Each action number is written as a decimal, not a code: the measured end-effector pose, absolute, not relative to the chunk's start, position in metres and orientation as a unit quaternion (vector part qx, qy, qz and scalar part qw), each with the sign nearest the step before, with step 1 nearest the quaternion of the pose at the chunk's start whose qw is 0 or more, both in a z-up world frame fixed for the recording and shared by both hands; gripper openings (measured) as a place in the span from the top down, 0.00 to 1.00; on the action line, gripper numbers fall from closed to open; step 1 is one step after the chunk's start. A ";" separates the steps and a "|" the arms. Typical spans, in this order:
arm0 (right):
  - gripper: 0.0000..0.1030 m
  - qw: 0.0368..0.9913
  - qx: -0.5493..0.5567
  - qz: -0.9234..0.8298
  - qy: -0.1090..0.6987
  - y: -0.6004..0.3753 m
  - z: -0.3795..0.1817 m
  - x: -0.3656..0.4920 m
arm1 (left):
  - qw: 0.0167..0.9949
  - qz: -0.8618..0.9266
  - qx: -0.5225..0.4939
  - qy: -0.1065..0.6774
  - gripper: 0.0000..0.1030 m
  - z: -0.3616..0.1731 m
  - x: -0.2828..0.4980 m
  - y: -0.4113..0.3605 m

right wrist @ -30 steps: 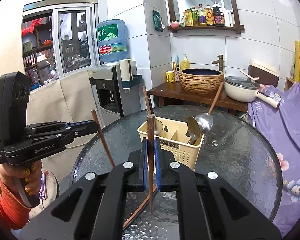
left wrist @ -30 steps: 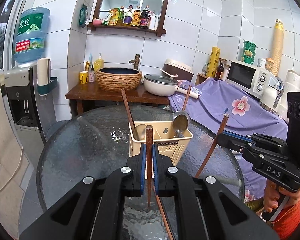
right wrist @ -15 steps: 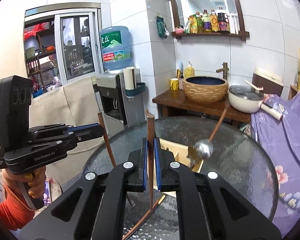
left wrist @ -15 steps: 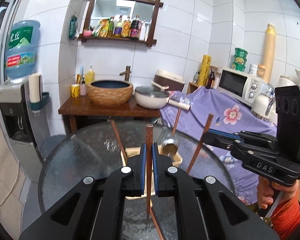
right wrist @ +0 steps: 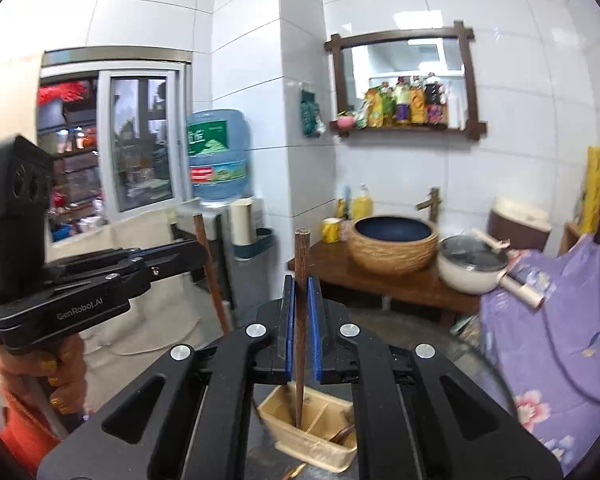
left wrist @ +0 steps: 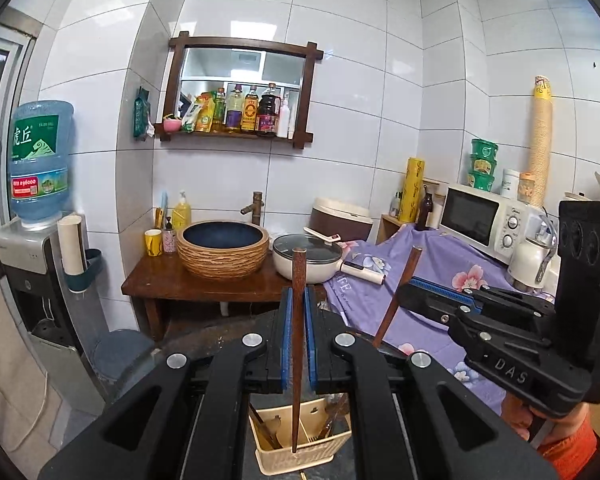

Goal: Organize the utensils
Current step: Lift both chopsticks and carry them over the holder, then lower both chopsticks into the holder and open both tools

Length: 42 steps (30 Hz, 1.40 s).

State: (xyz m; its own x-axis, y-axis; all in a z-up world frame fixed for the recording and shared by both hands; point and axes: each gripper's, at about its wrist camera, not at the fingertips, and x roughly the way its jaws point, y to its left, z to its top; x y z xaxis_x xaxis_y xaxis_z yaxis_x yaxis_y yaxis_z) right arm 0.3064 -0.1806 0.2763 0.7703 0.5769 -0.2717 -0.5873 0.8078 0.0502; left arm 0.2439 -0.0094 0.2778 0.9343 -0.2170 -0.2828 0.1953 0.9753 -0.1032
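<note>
My left gripper (left wrist: 296, 334) is shut on a brown wooden chopstick (left wrist: 297, 276) held upright, its tip hanging above the cream utensil basket (left wrist: 300, 450) low in the left wrist view. Spoons and a chopstick stand in that basket. My right gripper (right wrist: 301, 328) is shut on a second upright chopstick (right wrist: 301, 256), its tip over a compartment of the same basket (right wrist: 316, 424). The right gripper (left wrist: 416, 302) with its chopstick (left wrist: 400, 292) shows at the right of the left wrist view. The left gripper (right wrist: 198, 252) and its chopstick (right wrist: 210, 268) show at the left of the right wrist view.
The basket sits on a round glass table (right wrist: 420, 320). Behind it stand a wooden bench (left wrist: 172, 276) with a woven basin (left wrist: 223, 248) and a lidded pan (left wrist: 308, 258). A purple floral cloth (left wrist: 428, 264) lies right, a water dispenser (left wrist: 36, 216) left, a microwave (left wrist: 480, 220) far right.
Both grippers have risen with their chopsticks. The basket, once straight ahead on the table, now sits far below at the bottom edge of both views.
</note>
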 end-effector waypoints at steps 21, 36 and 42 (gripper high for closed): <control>0.93 0.934 -0.063 0.278 0.214 -0.150 0.156 0.340 | 0.968 -0.079 -0.047 0.233 0.99 0.170 0.300 -0.004; 0.60 0.941 -0.071 0.257 0.209 -0.153 0.120 0.321 | 0.967 -0.046 -0.072 0.239 0.30 0.118 0.262 0.019; 0.46 0.942 -0.059 0.248 0.219 -0.164 0.102 0.292 | 0.952 -0.036 -0.059 0.297 0.25 0.067 0.240 0.018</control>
State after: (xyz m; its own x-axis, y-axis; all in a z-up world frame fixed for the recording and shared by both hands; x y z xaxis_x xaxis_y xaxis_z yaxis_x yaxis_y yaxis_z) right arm 0.2917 -0.1637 0.1024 0.7806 0.4418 -0.4422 -0.4934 0.8698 -0.0020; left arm 0.2396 0.0183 0.0666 0.8209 -0.1038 -0.5615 0.0343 0.9905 -0.1330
